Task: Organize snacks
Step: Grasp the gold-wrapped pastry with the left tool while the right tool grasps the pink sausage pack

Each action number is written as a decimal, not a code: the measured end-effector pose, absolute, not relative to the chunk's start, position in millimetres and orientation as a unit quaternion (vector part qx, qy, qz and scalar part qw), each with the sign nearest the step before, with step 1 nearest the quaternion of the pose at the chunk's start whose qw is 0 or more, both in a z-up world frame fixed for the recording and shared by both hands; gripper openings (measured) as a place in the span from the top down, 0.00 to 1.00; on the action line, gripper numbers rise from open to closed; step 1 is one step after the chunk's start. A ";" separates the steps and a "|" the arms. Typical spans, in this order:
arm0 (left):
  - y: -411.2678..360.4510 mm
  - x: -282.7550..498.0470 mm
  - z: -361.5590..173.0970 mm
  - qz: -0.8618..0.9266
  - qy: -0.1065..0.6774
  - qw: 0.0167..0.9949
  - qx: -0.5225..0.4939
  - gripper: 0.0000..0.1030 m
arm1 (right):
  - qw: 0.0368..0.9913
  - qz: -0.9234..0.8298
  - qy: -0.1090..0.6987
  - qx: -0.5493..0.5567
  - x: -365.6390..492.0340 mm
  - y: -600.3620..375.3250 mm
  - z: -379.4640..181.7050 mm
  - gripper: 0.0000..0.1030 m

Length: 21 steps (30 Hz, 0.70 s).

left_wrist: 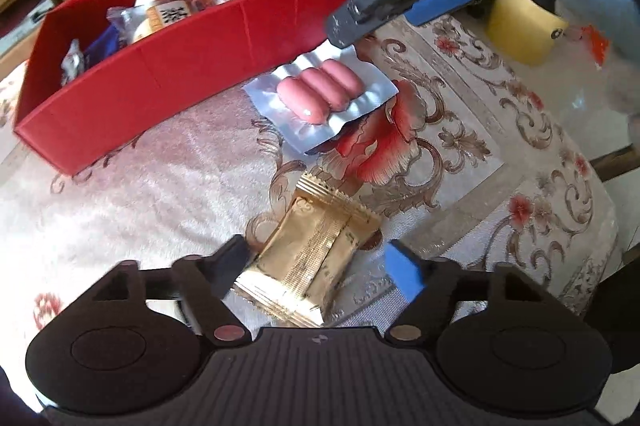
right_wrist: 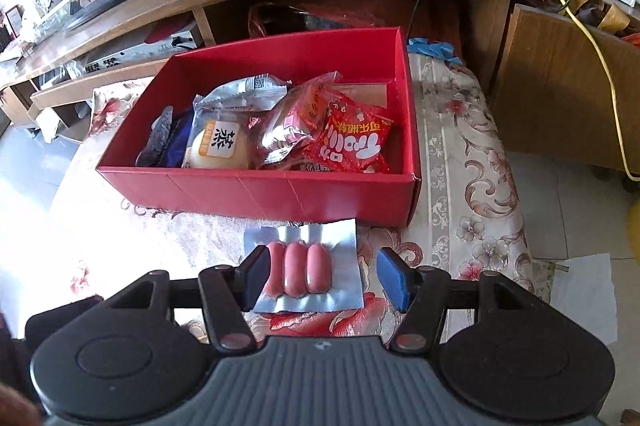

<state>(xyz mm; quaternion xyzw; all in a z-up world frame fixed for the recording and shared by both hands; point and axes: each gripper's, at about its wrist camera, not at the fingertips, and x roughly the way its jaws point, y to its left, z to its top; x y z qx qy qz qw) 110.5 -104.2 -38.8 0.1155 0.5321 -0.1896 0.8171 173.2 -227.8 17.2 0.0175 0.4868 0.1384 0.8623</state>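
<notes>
On the floral cloth (left_wrist: pixel 460 153), a silver pack (right_wrist: pixel 304 272) shows three pink sausages.

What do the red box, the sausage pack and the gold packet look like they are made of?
Red box: probably matte cardboard; flat walls with fold creases and no shine.
Sausage pack: silvery foil-like backing under clear film, likely plastic, moulded tight around three pink sausages; it glints and wrinkles.
Gold packet: metallic gold wrapper, probably foil-laminated plastic film, with crimped ends and a back seam.

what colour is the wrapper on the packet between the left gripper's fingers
Gold. The gold packet lies on the floral tablecloth, and the left wrist view shows it best.
</notes>
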 end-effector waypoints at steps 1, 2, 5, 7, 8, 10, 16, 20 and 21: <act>-101.9 109.1 -36.6 -0.189 0.533 0.817 0.109 0.34 | 0.861 0.137 0.489 0.016 174.2 -227.3 15.9 0.36; -99.8 107.9 -34.6 -0.191 0.534 0.817 0.103 0.37 | 0.860 0.135 0.492 0.014 175.6 -226.0 13.5 0.36; -93.5 103.6 -29.8 -0.197 0.539 0.815 0.083 0.46 | 0.852 0.132 0.507 0.007 179.5 -220.5 3.0 0.36; -91.9 101.9 -28.2 -0.195 0.539 0.815 0.082 0.48 | 0.846 0.132 0.517 0.007 183.1 -216.8 -3.8 0.36; -90.0 101.4 -27.0 -0.194 0.539 0.816 0.080 0.48 | 0.844 0.129 0.521 0.002 186.0 -214.3 -7.3 0.36; -90.0 102.0 -26.2 -0.194 0.539 0.816 0.075 0.48 | 0.842 0.121 0.525 -0.001 192.2 -211.7 -12.4 0.36; -94.0 105.5 -27.7 -0.197 0.540 0.816 0.065 0.38 | 0.831 0.130 0.540 0.018 205.8 -199.2 -25.2 0.28; -99.5 107.9 -30.9 -0.205 0.543 0.812 0.058 0.26 | 0.830 0.131 0.541 -0.004 207.8 -188.5 -30.1 0.20; -100.9 108.5 -31.5 -0.205 0.543 0.812 0.058 0.23 | 0.830 0.131 0.543 -0.008 208.1 -186.1 -31.8 0.16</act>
